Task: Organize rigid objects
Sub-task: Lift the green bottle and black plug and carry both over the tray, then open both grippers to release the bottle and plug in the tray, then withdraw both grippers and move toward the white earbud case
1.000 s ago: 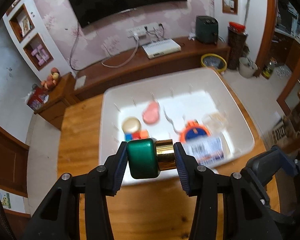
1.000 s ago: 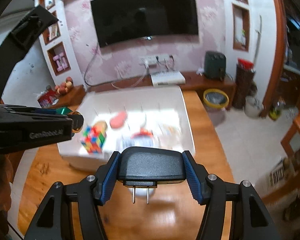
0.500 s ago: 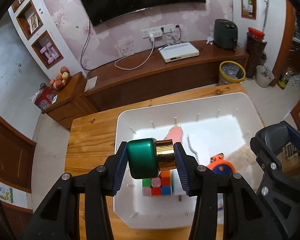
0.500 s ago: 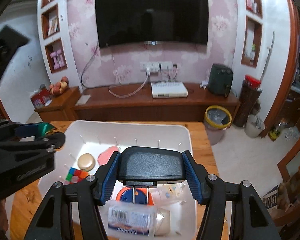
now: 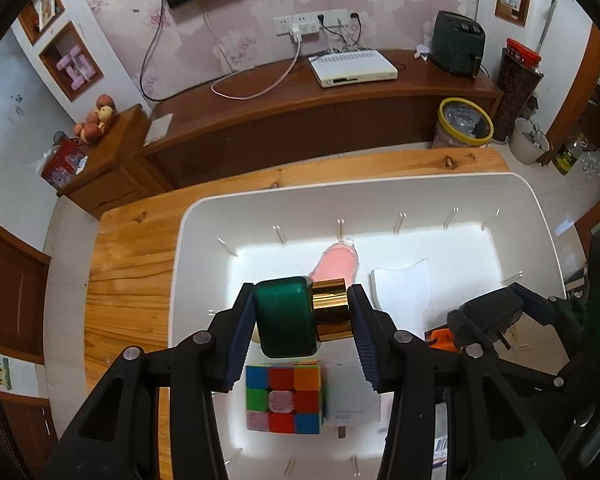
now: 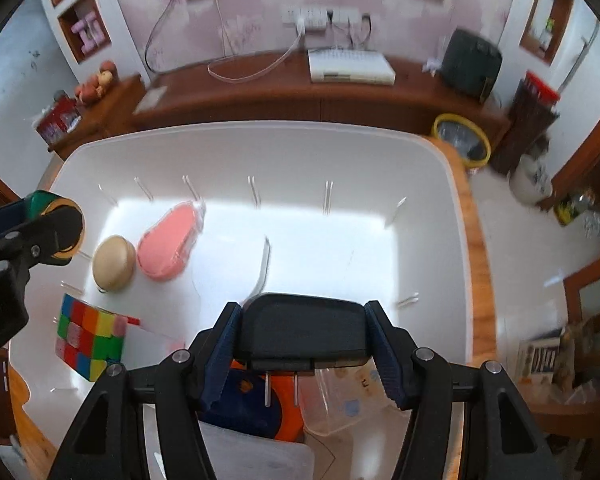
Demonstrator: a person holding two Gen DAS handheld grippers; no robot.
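With your left gripper (image 5: 302,316) clamped on the green-and-gold cap (image 5: 304,314) and your right gripper (image 6: 302,338) on the black plug adapter (image 6: 302,330), a careless release over the crowded white plastic bin (image 6: 456,216) risks knocking the multicoloured puzzle cube (image 5: 284,398).

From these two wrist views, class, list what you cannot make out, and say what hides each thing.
- Left wrist: the cube's top edge, behind the green-and-gold bottle in the left claw.
- Right wrist: the round orange-and-blue object, mostly behind the black plug adapter in the right claw.
- Right wrist: the far shelf's contents, blurred.
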